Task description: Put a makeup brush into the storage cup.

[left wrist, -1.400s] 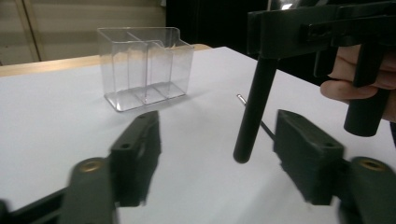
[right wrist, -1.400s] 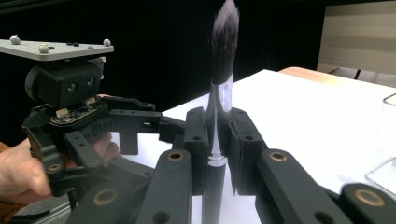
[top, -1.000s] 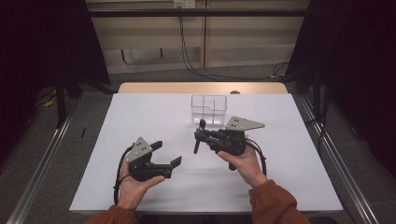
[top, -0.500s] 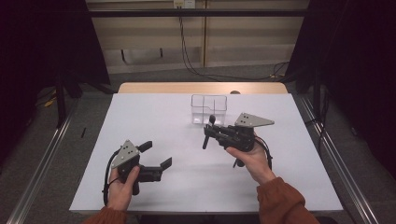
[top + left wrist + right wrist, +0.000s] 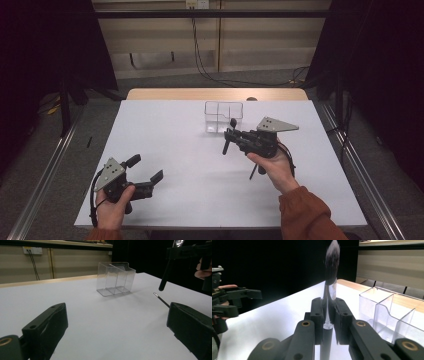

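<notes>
The right gripper (image 5: 231, 136), right of centre in the high view, has its two black jaws pressed on the metal ferrule of a long black-handled makeup brush with a dark bristle tuft (image 5: 329, 287); in the right gripper view the brush stands up the middle of the frame, tuft at the top; in the high view its handle slants down toward the lower middle of the frame, clear of the white tabletop (image 5: 190, 150); compared with a second ago this gripper has drifted a little rightward and now sits just below and to the right of the clear plastic two-compartment organiser box (image 5: 223, 116), which stands near the upper centre of the table, apart from the brush; the left gripper (image 5: 148, 171) has pulled back toward the lower left corner of the frame, and its jaws are spread wide with nothing between them, as its own view shows, with the box at upper centre and the brush's thin handle tip (image 5: 160, 298) at the right; I would judge that the hand-off or re-gripping is over, that the brush now rests with the right hand alone, and that what remains is to swing it over the box and lower it into one compartment; the box looks light and could tip if nudged.
</notes>
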Demonstrator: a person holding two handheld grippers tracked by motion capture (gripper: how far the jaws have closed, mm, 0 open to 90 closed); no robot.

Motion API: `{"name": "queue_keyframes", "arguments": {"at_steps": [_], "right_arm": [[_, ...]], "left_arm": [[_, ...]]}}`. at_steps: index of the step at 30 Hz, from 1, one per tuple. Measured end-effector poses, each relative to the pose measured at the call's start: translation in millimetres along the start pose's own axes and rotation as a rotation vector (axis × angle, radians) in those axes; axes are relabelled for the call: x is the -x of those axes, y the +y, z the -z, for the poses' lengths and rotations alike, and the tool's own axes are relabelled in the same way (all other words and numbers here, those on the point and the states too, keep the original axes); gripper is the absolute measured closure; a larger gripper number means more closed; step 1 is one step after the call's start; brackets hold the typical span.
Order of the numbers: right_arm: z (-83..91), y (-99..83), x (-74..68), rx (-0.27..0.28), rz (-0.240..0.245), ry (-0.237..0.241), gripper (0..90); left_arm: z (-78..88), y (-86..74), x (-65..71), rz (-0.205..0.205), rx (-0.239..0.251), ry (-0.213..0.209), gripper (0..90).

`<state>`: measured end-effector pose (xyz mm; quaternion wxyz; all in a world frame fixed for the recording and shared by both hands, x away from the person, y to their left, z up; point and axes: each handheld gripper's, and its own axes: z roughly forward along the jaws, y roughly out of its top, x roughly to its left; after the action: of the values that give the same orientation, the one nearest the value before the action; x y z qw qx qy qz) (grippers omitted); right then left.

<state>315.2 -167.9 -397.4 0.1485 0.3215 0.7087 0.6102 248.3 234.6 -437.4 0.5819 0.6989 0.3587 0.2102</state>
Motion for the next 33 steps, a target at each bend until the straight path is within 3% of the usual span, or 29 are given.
{"name": "queue_keyframes", "arguments": {"at_steps": [6,16,24,33], "right_arm": [[0.5,8.5,8.5,0.015,0.01,-0.028,79.8],[-6.8,26.9,26.6,0.025,0.012,-0.079,79.8],[-9.2,40.9,43.8,0.021,0.04,-0.114,79.7],[-22.6,54.9,50.7,0.019,0.091,-0.151,79.7]], "left_arm": [[3.1,-5.5,-5.0,0.013,0.003,0.03,3.4],[3.9,-6.5,-3.0,-0.013,0.011,0.037,3.1],[5.0,-6.8,-1.6,-0.015,0.011,0.039,2.9],[6.0,-7.1,-1.8,-0.018,0.003,0.033,2.9]]}}
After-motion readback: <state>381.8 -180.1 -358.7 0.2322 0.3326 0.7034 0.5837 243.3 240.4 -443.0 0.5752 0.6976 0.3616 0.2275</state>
